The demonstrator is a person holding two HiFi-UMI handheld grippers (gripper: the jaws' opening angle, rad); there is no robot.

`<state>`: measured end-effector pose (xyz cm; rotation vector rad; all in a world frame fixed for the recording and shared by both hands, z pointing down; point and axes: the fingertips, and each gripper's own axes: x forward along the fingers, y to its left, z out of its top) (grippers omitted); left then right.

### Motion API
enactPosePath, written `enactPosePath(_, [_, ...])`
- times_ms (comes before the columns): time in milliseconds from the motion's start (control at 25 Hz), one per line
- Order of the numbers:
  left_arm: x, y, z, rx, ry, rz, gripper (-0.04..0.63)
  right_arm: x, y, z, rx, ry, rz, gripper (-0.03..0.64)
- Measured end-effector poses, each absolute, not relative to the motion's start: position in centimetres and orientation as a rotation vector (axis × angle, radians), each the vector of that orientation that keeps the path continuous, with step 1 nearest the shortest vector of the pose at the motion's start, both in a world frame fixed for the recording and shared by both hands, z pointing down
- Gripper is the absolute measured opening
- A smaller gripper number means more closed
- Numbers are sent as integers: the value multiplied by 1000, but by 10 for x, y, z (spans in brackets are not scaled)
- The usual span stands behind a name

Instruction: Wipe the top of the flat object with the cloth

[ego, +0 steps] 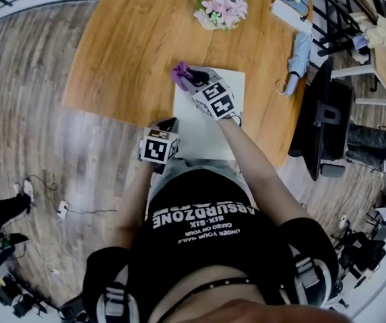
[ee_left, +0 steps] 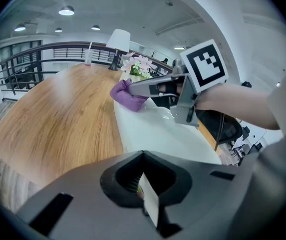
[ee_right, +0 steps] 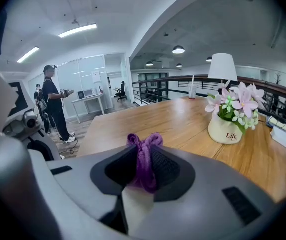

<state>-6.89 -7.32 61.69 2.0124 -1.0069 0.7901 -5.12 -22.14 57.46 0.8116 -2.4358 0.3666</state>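
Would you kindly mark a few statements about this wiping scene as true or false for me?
1. The right gripper is clamped on a purple cloth. True.
2. The cloth sits at the edge of the white flat object nearest the person. False: it is at the object's far left corner, away from the person.
3. A flower pot with pink blossoms stands on the wooden table. True.
4. The flower pot stands on the flat object. False: it stands on bare wood beyond the object, apart from it.
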Motion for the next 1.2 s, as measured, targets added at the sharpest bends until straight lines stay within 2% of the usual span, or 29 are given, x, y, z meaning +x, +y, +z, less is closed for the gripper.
enactPosePath(1200, [-69,-74,617,1970,-1053,717,14,-45,-215,585,773,-2450,360,95])
